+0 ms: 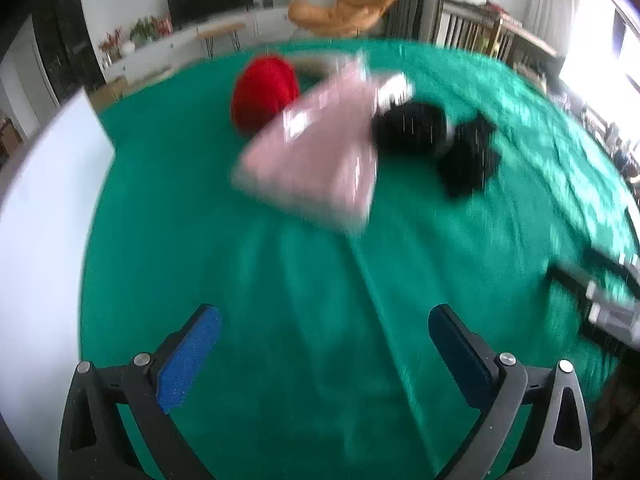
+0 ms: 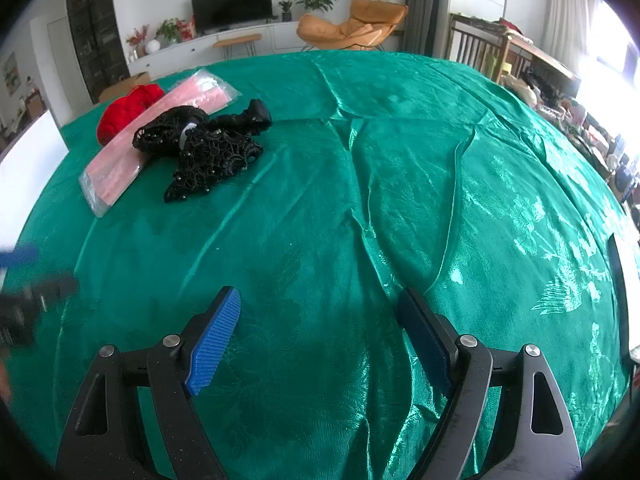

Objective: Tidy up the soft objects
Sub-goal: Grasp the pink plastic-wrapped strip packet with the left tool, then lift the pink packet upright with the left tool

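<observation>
Three soft things lie together on the green cloth (image 2: 400,184): a red knitted bundle (image 2: 124,114), a pink item in a clear plastic bag (image 2: 132,148), and a black lace piece (image 2: 204,148) resting partly on the bag. The blurred left wrist view shows the same red bundle (image 1: 264,92), pink bag (image 1: 316,160) and black lace (image 1: 436,144) well ahead of my left gripper (image 1: 324,344). It stands open with nothing between its fingers. My right gripper (image 2: 316,320) is open and empty too, low over the cloth, far from the pile.
A white board (image 1: 44,216) stands along the table's left edge. The other gripper shows blurred at the left rim of the right wrist view. Behind the table are a tan chair (image 2: 352,26), a TV and a wooden rail (image 2: 480,46).
</observation>
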A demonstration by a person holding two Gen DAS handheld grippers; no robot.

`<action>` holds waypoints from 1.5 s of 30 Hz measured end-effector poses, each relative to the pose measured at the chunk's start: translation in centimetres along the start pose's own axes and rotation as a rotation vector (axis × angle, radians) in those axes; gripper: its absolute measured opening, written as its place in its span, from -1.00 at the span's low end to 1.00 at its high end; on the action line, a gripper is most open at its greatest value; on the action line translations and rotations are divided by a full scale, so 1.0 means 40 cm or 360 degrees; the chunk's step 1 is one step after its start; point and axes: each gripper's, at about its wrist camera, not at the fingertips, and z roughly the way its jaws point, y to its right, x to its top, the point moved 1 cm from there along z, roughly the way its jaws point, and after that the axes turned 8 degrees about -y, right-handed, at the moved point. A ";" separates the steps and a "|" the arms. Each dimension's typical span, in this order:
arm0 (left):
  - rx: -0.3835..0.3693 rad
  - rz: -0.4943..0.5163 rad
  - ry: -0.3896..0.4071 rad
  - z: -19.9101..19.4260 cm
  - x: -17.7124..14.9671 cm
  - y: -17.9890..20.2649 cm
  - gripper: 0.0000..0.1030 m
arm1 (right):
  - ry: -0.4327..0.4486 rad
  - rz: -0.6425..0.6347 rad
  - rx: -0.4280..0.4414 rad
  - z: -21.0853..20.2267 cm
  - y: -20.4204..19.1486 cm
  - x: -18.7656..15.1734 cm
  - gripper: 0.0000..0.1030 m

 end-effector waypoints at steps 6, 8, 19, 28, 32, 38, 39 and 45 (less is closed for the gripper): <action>0.0134 0.0305 -0.0041 0.071 0.173 0.033 0.99 | 0.0000 0.0000 0.0001 -0.001 -0.001 0.000 0.63; 0.0151 0.0344 -0.0066 0.100 0.217 0.031 0.99 | 0.0000 0.0001 0.0001 -0.002 -0.001 0.000 0.64; -0.0102 0.0087 -0.0052 0.140 0.274 -0.022 0.11 | -0.0005 -0.0008 0.0006 -0.002 -0.005 0.002 0.67; -0.0139 -0.0302 -0.0063 -0.065 -0.034 -0.068 -0.25 | -0.0005 -0.0008 0.0006 -0.003 -0.006 0.002 0.68; -0.0141 -0.0182 -0.0099 -0.085 -0.142 -0.032 0.77 | -0.0005 -0.0007 0.0006 -0.004 -0.005 0.002 0.68; -0.0008 0.0010 -0.0051 -0.066 -0.114 -0.009 0.77 | -0.0005 -0.0007 0.0007 -0.005 -0.005 0.001 0.67; 0.0030 0.0025 -0.0056 -0.050 -0.103 -0.008 0.77 | -0.0005 -0.0007 0.0006 -0.004 -0.006 0.001 0.67; 0.0111 -0.0308 0.0022 -0.002 -0.070 -0.123 0.80 | -0.0004 -0.0006 0.0007 -0.005 -0.006 0.001 0.68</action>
